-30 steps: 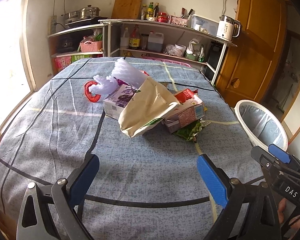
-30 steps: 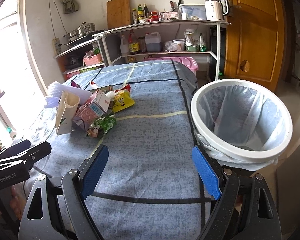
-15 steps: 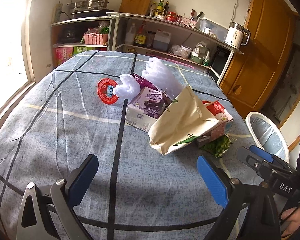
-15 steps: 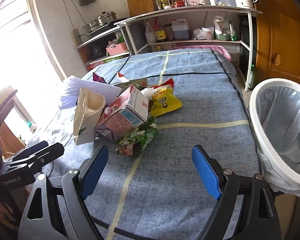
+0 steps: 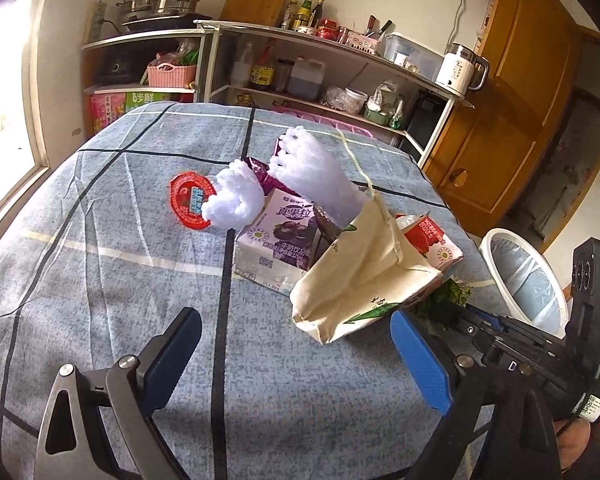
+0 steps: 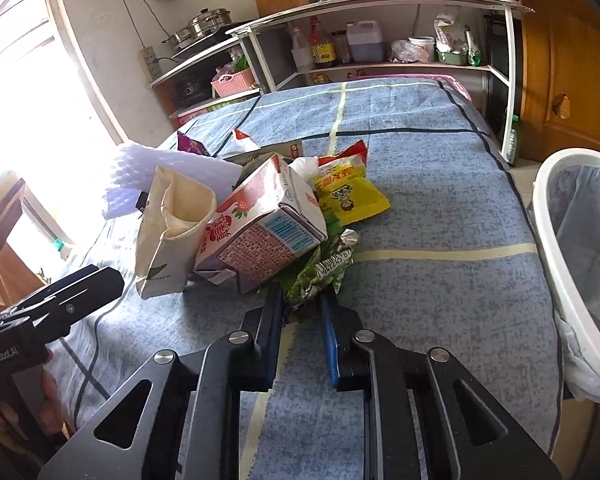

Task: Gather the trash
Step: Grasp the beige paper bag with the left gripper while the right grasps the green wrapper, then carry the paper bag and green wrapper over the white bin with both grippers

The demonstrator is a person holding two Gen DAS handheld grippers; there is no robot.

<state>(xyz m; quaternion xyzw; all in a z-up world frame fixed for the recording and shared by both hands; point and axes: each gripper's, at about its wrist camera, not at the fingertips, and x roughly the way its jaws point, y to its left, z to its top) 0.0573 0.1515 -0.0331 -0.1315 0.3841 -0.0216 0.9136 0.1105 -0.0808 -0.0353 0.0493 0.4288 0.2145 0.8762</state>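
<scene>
The right tool (image 6: pixel 300 312) has just been closing and now pinches the near edge of a crumpled green foil wrapper (image 6: pixel 322 266), which lies on the blue checked cloth surface (image 6: pixel 440 208) under a red-and-white carton (image 6: pixel 260 232). The left tool (image 5: pixel 296 350) hangs released before a cream paper bag (image 5: pixel 360 276). A white lined bin (image 6: pixel 572 248) stands beside the surface.

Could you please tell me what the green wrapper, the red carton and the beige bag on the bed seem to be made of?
Green wrapper: thin plastic or foil film, glossy; its crumpled folds glint.
Red carton: coated, printed paperboard, by its sharp folded edges and dented corner.
Beige bag: looks like matte woven cloth, perhaps canvas, with soft folds and a stitched hem; stiff paper can't be ruled out.
</scene>
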